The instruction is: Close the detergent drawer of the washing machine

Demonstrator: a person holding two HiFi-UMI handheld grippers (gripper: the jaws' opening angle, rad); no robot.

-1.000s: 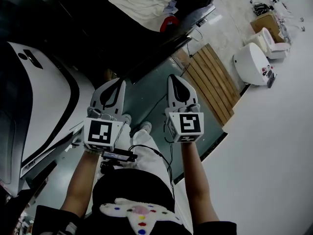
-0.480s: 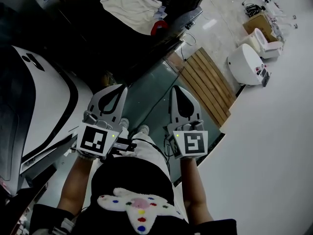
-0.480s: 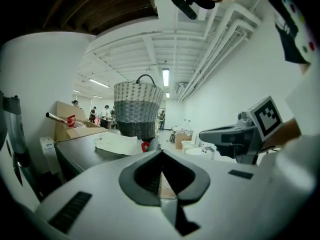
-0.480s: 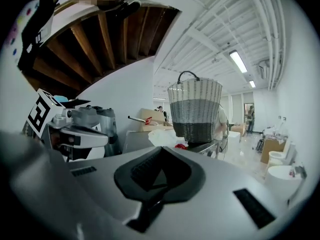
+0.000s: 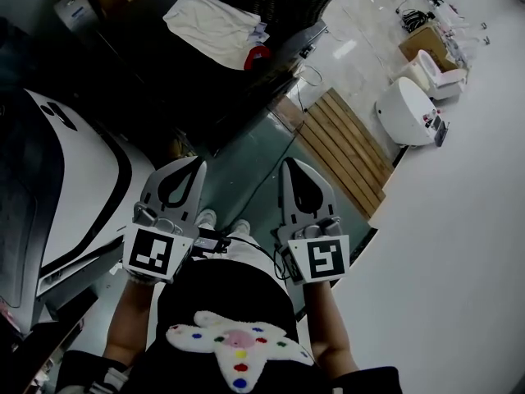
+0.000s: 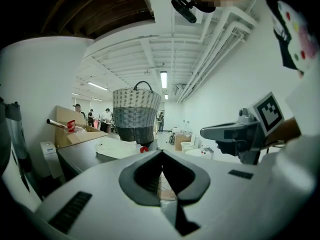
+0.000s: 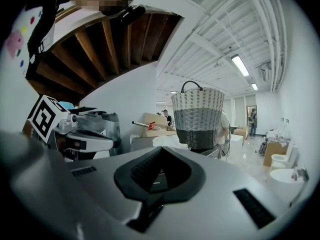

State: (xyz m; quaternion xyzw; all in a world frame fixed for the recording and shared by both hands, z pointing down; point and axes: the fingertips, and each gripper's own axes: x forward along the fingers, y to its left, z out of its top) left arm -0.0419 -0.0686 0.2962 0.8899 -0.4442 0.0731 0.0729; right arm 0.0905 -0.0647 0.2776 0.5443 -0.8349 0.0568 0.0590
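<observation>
In the head view a white machine body with a curved black band fills the left side; no detergent drawer can be made out in any view. My left gripper hovers beside its right edge, jaws shut with nothing between them. My right gripper hangs level with it a hand's width to the right, also shut and empty. In the left gripper view the left gripper points almost level into the room, and the right gripper shows beside it. The right gripper view shows the closed right gripper and the left gripper.
Ahead stands a dark counter with a white cloth and a tall wicker basket. A cardboard box sits at its left. A wooden slatted platform and a white fixture lie to the right. People stand far back.
Both shut grippers have risen together and come back toward the person's body. The head view now shows more of the counter and basket.
</observation>
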